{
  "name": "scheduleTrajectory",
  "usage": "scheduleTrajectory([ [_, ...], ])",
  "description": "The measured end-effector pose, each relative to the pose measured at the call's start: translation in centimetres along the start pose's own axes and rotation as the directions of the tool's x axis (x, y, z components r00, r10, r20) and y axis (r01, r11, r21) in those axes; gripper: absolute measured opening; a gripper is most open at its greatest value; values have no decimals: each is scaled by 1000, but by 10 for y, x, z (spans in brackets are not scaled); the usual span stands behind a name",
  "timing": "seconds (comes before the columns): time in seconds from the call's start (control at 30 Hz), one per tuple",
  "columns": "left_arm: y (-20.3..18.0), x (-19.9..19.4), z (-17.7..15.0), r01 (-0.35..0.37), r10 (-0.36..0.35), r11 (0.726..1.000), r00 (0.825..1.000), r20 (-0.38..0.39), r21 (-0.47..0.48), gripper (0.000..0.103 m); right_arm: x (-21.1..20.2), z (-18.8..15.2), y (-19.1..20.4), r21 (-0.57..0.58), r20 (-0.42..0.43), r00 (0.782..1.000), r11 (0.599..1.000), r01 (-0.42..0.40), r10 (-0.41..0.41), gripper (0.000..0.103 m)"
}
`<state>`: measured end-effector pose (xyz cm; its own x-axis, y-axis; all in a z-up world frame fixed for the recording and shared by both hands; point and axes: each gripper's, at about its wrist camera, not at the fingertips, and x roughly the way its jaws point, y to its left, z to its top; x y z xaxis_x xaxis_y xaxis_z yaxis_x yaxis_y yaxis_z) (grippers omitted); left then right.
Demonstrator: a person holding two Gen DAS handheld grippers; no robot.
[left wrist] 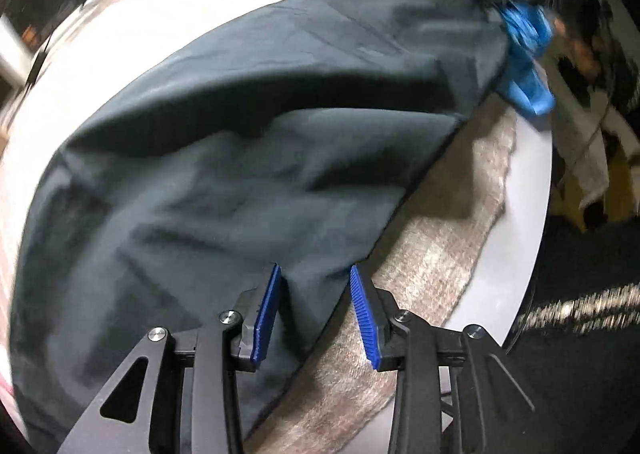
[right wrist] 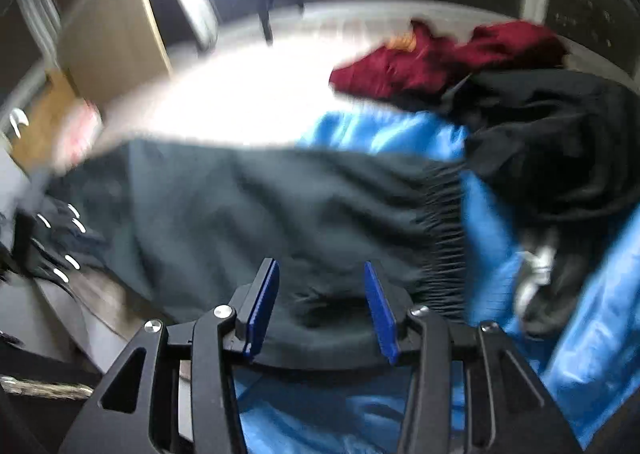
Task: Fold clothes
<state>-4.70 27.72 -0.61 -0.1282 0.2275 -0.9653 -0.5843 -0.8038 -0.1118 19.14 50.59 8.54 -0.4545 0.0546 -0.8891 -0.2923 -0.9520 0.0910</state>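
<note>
Both the left gripper (left wrist: 314,312) and right gripper (right wrist: 320,308) hung with jaws spread, dark trousers (left wrist: 240,133) lying loose between them.

A home room: clothes (right wrist: 440,53) heaped on a white table (left wrist: 120,65).

— Where can you pass around the dark trousers (left wrist: 248,141)?

— On their far side the white table (left wrist: 168,13) lies bare. At their waistband end, the blue garment (right wrist: 384,133), black garment (right wrist: 560,141) and maroon garment (right wrist: 440,61) block you. Along their near edge, only the flat grey cloth (left wrist: 440,254).
</note>
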Motion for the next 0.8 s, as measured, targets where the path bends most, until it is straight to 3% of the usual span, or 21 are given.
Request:
scheduleTrajectory([
  [0.03,5,-6,-5,2,-1,999,1000,26,-45,34,5,1,5,-24,-13,999,999,36,-37,43],
  [0.1,14,-20,-17,6,6,990,997,82,-144,34,-3,7,13,-27,24,999,999,28,-27,43],
  [0.23,31,-53,-69,-38,91,937,986,138,-347,35,-23,27,34,22,132,983,991,-134,130,43],
  [0.3,39,-72,-113,-65,157,880,975,157,-471,36,-22,40,57,-1,152,971,983,-185,183,43],
  [0.37,54,-94,-166,-89,227,806,959,168,-586,39,-12,57,90,-51,132,960,969,-242,247,43],
  [0.5,80,-129,-266,-93,347,631,922,173,-770,39,-1,81,173,-221,82,950,935,-278,302,43],
  [0.63,111,-140,-353,-61,428,467,888,165,-882,39,-1,100,269,-359,36,913,858,-367,405,43],
  [0.73,134,-137,-406,-41,447,412,880,163,-910,39,0,112,368,-475,-3,895,787,-395,447,43],
  [0.8,148,-138,-437,-16,439,401,881,177,-916,39,2,113,447,-559,-41,880,719,-413,474,43],
])
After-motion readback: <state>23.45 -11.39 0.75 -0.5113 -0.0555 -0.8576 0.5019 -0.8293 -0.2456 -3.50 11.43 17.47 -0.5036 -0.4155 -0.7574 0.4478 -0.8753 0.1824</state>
